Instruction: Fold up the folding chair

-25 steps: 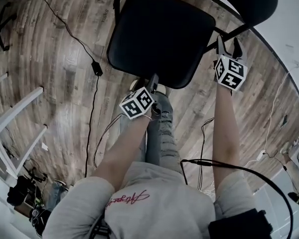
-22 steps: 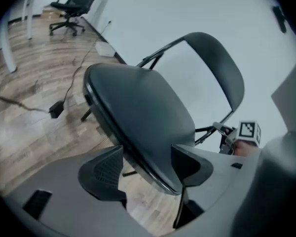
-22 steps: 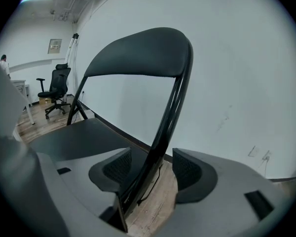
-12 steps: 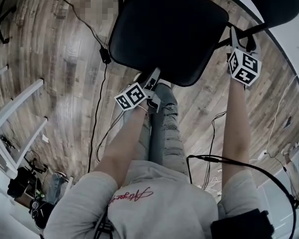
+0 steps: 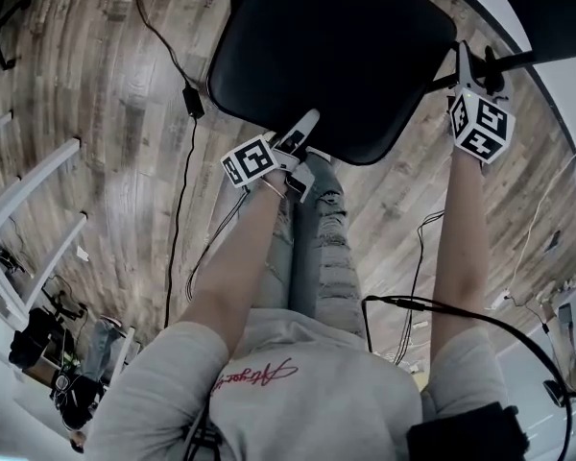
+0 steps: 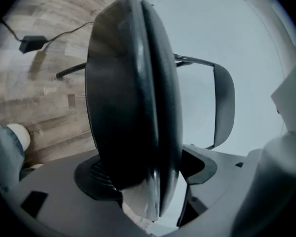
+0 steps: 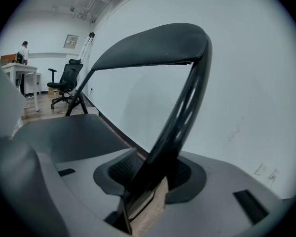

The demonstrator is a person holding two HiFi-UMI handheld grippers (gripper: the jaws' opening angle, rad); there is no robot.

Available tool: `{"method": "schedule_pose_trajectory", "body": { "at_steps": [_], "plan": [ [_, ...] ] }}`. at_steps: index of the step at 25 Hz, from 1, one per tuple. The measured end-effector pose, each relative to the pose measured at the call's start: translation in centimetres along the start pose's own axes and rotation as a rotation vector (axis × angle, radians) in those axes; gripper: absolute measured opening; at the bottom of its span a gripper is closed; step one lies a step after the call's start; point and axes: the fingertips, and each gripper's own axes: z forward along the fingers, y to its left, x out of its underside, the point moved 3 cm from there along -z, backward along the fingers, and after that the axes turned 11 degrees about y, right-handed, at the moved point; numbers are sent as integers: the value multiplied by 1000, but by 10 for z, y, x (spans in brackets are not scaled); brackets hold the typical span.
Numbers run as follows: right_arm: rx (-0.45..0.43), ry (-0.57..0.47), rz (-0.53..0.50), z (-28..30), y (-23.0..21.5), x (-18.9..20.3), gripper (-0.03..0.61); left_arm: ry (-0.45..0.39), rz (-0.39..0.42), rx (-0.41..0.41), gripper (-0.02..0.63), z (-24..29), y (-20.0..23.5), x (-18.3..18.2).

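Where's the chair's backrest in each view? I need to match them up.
Head view: backrest, top right corner, cut off by the edge.
Left gripper view: backrest, right of centre, behind the seat.
Right gripper view: backrest, upper centre.
Shared landmark: the white wall behind it.

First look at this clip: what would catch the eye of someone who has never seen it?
A big black chair seat fills the top of the head view, over a wood floor. The left gripper straddles the seat's near edge, its jaws opening. At the right, the right gripper has the thin black frame tube that runs up to the backrest between its closing jaws.
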Motion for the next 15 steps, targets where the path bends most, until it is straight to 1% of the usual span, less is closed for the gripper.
{"method": "schedule_pose_trajectory", "body": {
  "at_steps": [1, 3, 7, 9, 12, 15],
  "plan": [
    [-4, -3, 8, 0, -2, 0, 159, -10, -27, 6, 387, 2, 0, -2],
    [-18, -15, 30, 0, -3, 0, 144, -15, -41, 11, 376, 2, 0, -3],
    [-17, -25, 41, 1, -1, -3, 133, 8, -68, 2, 364, 1, 1, -4],
    [-15, -22, 44, 1, -3, -6, 133, 6, -75, -13, 364, 1, -3, -6],
    [-26, -21, 63, 5, -5, -14, 133, -11, -63, -40, 360, -4, -18, -16],
    [-35, -22, 93, 9, -6, -23, 133, -19, -46, -92, 359, -12, -38, -33]
  ]
}}
